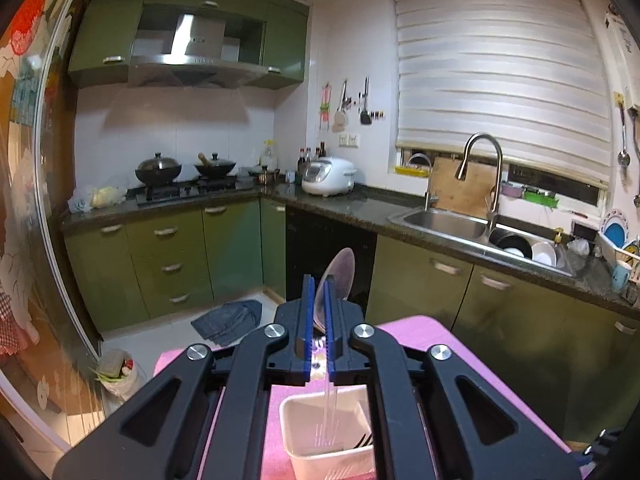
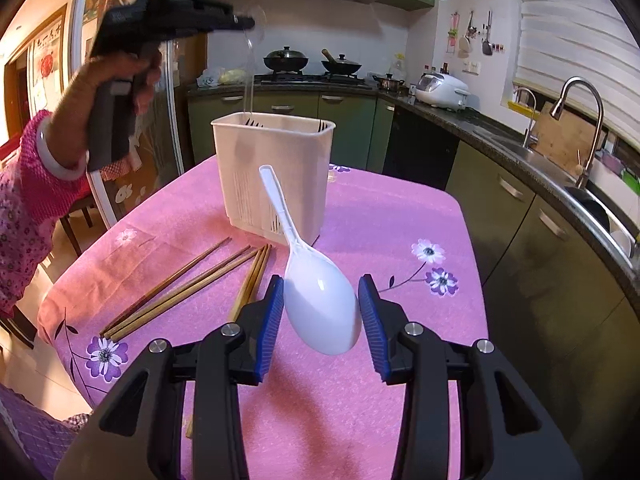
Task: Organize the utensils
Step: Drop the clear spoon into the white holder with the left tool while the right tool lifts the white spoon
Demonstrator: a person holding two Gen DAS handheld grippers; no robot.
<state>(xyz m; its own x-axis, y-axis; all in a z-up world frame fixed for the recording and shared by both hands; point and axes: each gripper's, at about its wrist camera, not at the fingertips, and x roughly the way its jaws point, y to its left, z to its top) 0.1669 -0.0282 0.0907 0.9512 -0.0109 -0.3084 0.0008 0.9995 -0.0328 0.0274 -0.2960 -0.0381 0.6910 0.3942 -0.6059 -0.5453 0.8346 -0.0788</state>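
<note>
My left gripper [image 1: 318,300] is shut on a clear plastic spoon [image 1: 338,276], bowl up and handle hanging down into the white utensil holder [image 1: 296,428]. In the right wrist view the left gripper [image 2: 244,22] hovers above the holder [image 2: 276,176] with the clear spoon [image 2: 251,64] dangling at its rim. My right gripper [image 2: 320,312] holds a white plastic spoon [image 2: 320,300] by the bowl, handle pointing toward the holder, lifted off the pink tablecloth [image 2: 380,220]. Several wooden chopsticks [image 2: 184,284] lie on the cloth to the left.
Dark fork tips [image 2: 254,122] stick out of the holder. The table sits in a kitchen with green cabinets [image 2: 520,240], a sink [image 1: 444,222] on the right and a stove [image 1: 184,188] at the back. A person's arm in a pink sleeve [image 2: 28,200] holds the left gripper.
</note>
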